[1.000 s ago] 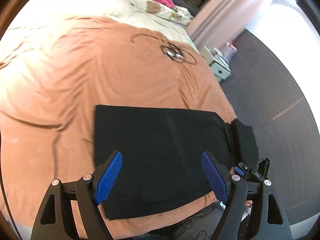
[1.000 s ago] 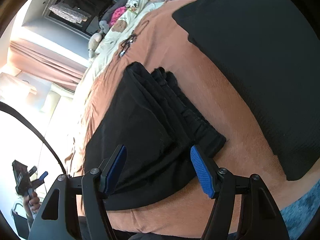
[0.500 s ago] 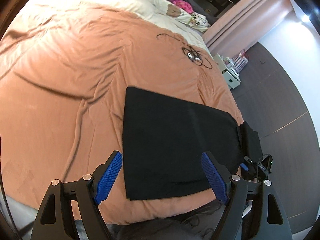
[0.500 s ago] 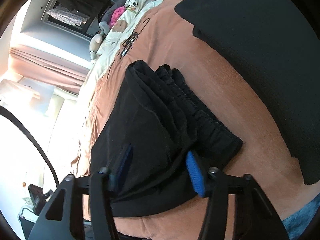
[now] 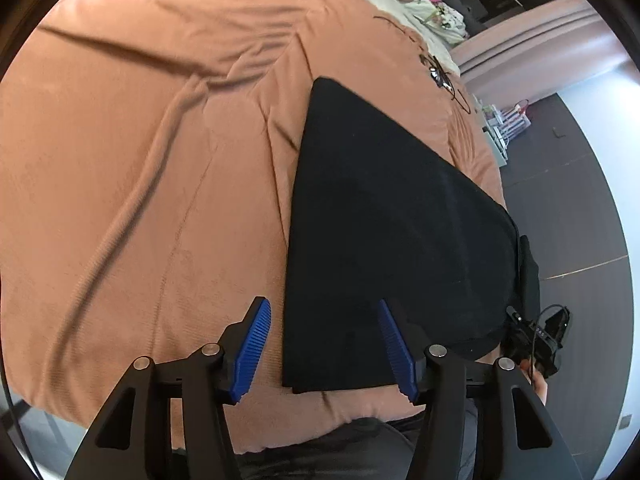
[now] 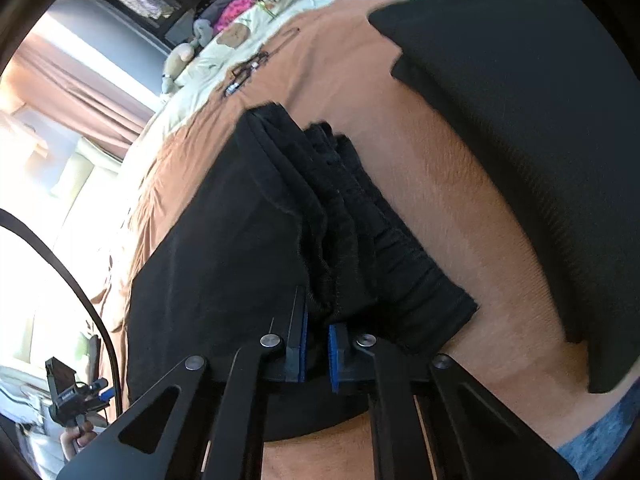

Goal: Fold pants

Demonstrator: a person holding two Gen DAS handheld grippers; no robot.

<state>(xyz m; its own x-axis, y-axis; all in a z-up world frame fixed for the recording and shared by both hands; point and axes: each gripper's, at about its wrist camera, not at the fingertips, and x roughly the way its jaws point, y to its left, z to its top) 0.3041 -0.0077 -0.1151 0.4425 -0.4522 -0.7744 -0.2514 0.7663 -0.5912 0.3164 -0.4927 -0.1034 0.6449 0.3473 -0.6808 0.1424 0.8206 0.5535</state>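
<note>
The bed [image 5: 132, 168], under its orange cover, carries everything I work on. The pants [image 5: 384, 232] lie flat near its front edge, a broad black panel already doubled over lengthwise, as I judge it. The waistband [image 6: 360, 216], gathered and ribbed, shows in my right view as a thick bunched stack at one end of the cloth.

My right gripper [image 6: 317, 344] has its jaws nearly together, pinching the bunched black fabric at the near corner of that waistband end. My left gripper [image 5: 332, 348] hangs above the opposite end with jaws wide apart and nothing between them; the near left corner of the pants sits just between and below its blue pads [image 5: 252, 350].

I take this as the start of a crosswise fold: one end gripped, the other not yet. Next I would lower the left jaws onto that corner and close on all layers, then lift both ends evenly so the layers do not slide apart.

A second dark cloth [image 6: 532, 128] lies apart on the bed to my right. No container is in view; a small cable tangle [image 5: 444, 80] rests farther up the bed.
</note>
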